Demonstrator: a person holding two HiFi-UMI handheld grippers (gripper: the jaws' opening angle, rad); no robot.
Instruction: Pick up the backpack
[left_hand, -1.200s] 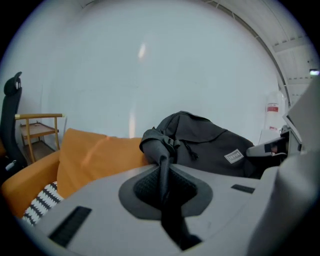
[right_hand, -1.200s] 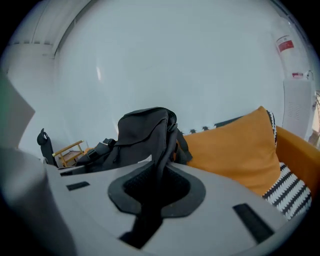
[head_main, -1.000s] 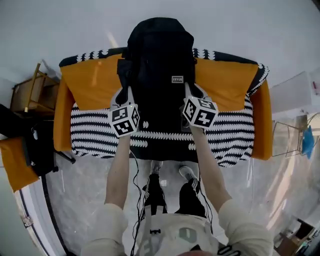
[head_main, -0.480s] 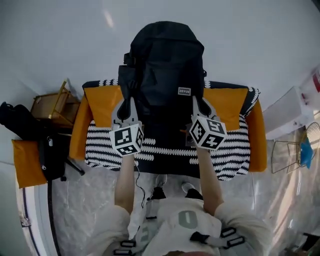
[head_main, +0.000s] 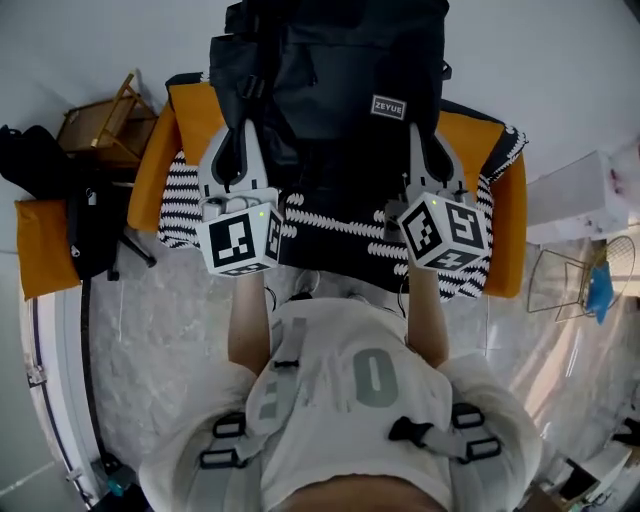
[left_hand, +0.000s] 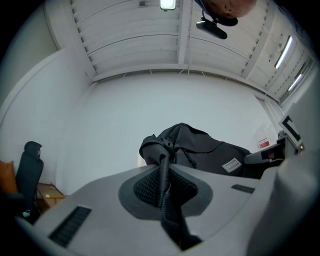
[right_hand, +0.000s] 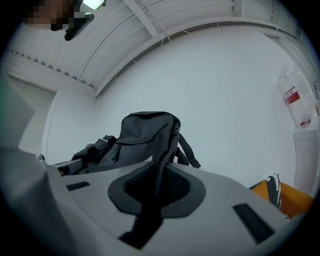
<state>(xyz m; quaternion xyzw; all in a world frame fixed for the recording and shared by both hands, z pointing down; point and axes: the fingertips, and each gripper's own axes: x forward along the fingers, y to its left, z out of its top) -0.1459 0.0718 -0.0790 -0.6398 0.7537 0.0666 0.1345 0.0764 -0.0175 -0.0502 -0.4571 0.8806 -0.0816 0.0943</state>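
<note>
- The left gripper (head_main: 233, 148) and the right gripper (head_main: 431, 150) each clamp a black strap (left_hand: 164, 186) of the backpack (head_main: 330, 80), which is raised over the orange sofa (head_main: 506, 235).
- A wooden stand (head_main: 100, 125) sits to the left and a wire basket (head_main: 563, 282) to the right, both well apart.

backpack (head_main: 330, 90): black | sofa (head_main: 505, 230): orange | throw (head_main: 178, 200): black-and-white zigzag stripes | floor (head_main: 160, 340): grey

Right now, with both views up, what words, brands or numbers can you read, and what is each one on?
"ZEYUE": on the small patch sewn to the front of the black backpack.
"0" (or a letter O): the large grey figure on the person's white top.
Red and white label on the wall in the right gripper view: too small to read.
</note>
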